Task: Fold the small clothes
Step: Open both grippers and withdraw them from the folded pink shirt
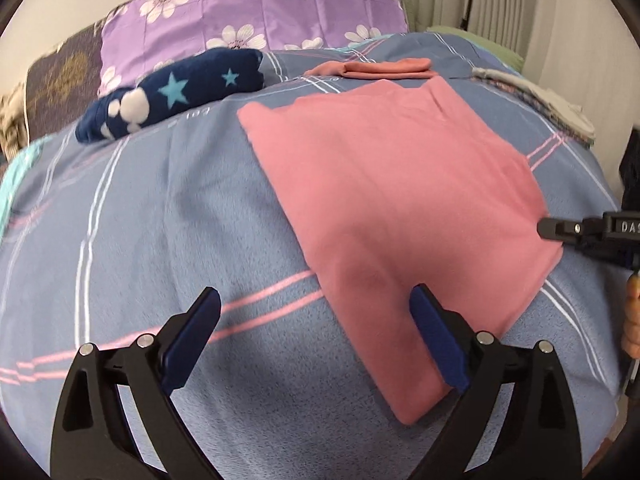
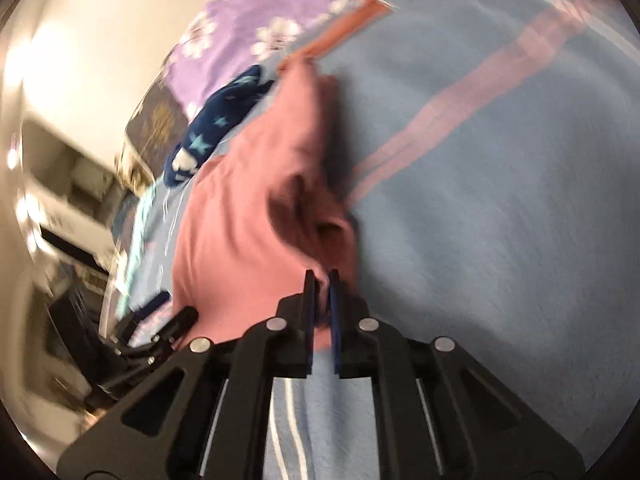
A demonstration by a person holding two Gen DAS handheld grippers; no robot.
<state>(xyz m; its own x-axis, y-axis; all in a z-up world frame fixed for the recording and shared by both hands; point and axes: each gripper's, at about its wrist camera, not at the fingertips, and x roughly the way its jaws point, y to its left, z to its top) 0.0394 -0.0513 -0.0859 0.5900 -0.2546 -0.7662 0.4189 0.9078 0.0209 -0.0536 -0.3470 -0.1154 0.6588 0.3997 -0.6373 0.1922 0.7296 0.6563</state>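
Observation:
A pink garment (image 1: pixel 400 208) lies folded flat on the blue plaid bedspread (image 1: pixel 160 220). My left gripper (image 1: pixel 316 308) is open just above the bed at the garment's near left edge, its right finger over the cloth. My right gripper (image 2: pixel 322 280) is shut on the pink garment's (image 2: pixel 248 216) right edge, which bunches up at the pads. The right gripper also shows at the garment's right edge in the left wrist view (image 1: pixel 552 227).
A folded navy star-print garment (image 1: pixel 172 94) and a folded salmon garment (image 1: pixel 384 68) lie further back. A purple flowered pillow (image 1: pixel 256 12) is at the head of the bed. A stack of folded pale clothes (image 1: pixel 536 96) sits at the right edge.

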